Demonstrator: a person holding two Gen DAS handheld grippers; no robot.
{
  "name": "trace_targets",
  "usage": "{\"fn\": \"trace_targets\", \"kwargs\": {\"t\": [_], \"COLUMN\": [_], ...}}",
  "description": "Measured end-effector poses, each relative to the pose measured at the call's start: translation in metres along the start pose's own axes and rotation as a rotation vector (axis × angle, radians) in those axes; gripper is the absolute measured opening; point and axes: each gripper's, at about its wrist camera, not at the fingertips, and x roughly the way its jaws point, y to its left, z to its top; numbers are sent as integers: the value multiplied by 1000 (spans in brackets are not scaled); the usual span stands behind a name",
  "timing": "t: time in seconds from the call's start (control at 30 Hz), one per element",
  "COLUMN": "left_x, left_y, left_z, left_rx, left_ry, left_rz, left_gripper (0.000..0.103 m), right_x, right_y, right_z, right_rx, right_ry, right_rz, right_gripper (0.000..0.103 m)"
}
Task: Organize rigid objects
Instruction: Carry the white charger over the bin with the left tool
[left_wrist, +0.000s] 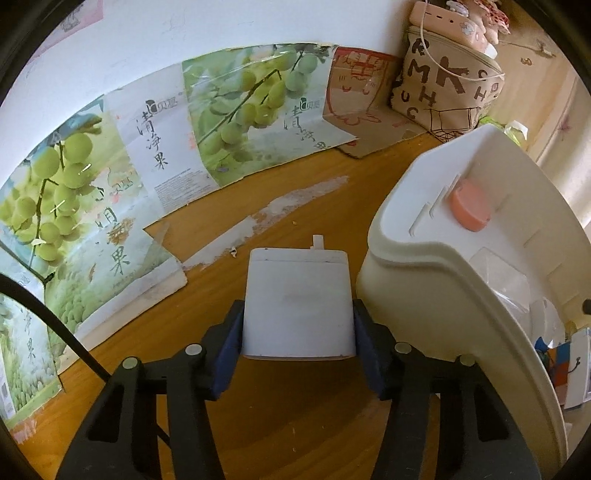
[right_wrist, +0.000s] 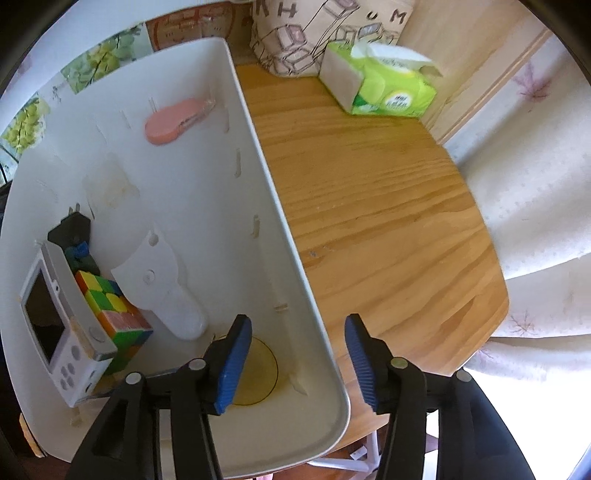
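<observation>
In the left wrist view my left gripper is shut on a white rectangular block with a small tab at its far end; the blue pads press both of its sides, just above the wooden table. The white bin stands immediately to its right. My right gripper is open and holds nothing, its fingers straddling the bin's right wall. Inside the bin lie a pink oval piece, a colour cube, a white handheld device, a black plug, a white plastic part and a yellow disc.
Printed grape cardboard sheets lean along the wall behind the table. A lettered fabric bag stands in the far corner, with a green tissue pack beside it. A pale curtain hangs past the table's right edge.
</observation>
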Motion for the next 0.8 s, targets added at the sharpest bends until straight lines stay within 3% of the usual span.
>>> {"fn": "trace_targets", "kwargs": {"t": [0.4, 0.67, 0.8], "left_x": [-9, -32, -46], "left_y": [3, 14, 16], "left_z": [-10, -36, -50], "left_rx": [-10, -193, -304], "left_ry": [7, 51, 80], "left_rz": [-6, -29, 10], "left_gripper": [59, 58, 58], "right_x": [-31, -52, -60], "right_y": [-1, 11, 20], "right_z": [-10, 0, 2], "right_rx": [12, -44, -78], "right_ry": [-43, -105, -134], "right_rz": [-21, 28, 69], "right_gripper": [56, 56, 56]}}
